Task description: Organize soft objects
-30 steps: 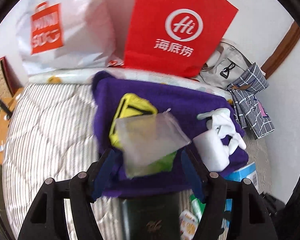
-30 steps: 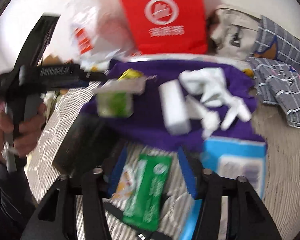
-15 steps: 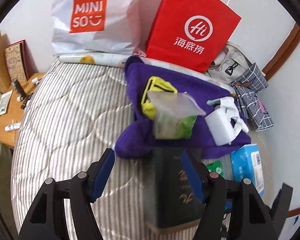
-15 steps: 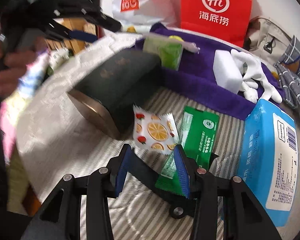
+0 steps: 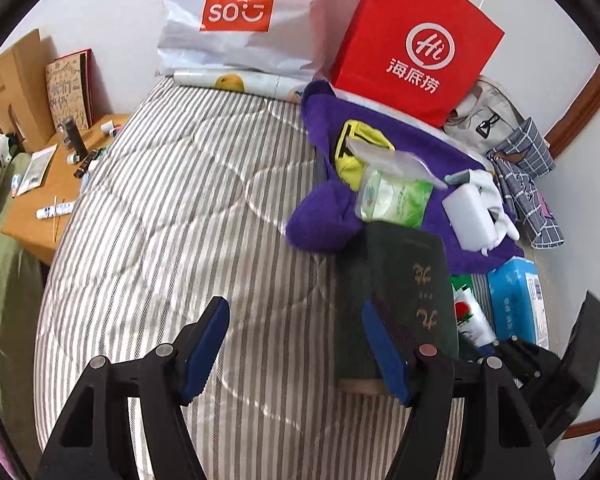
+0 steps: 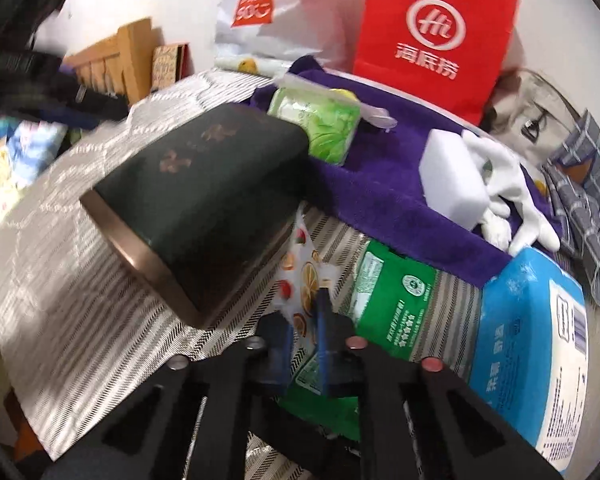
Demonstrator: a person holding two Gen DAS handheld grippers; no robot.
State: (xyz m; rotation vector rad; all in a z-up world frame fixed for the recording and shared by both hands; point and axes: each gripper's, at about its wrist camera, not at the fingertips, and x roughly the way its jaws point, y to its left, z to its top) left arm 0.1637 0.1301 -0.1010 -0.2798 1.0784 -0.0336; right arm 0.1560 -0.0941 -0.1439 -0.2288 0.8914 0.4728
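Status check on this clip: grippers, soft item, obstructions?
Left gripper open, empty. Right gripper shut on fruit-print packet. Dark green box overlaps the packet's far edge; green pouch beside it.

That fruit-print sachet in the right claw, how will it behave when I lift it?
Probably floppy: the fruit-print sachet is a thin flat pouch pinched near one edge by the right claw, so the rest may droop. Likely light, being so flat. Its far corner meets the dark green box and may snag there.
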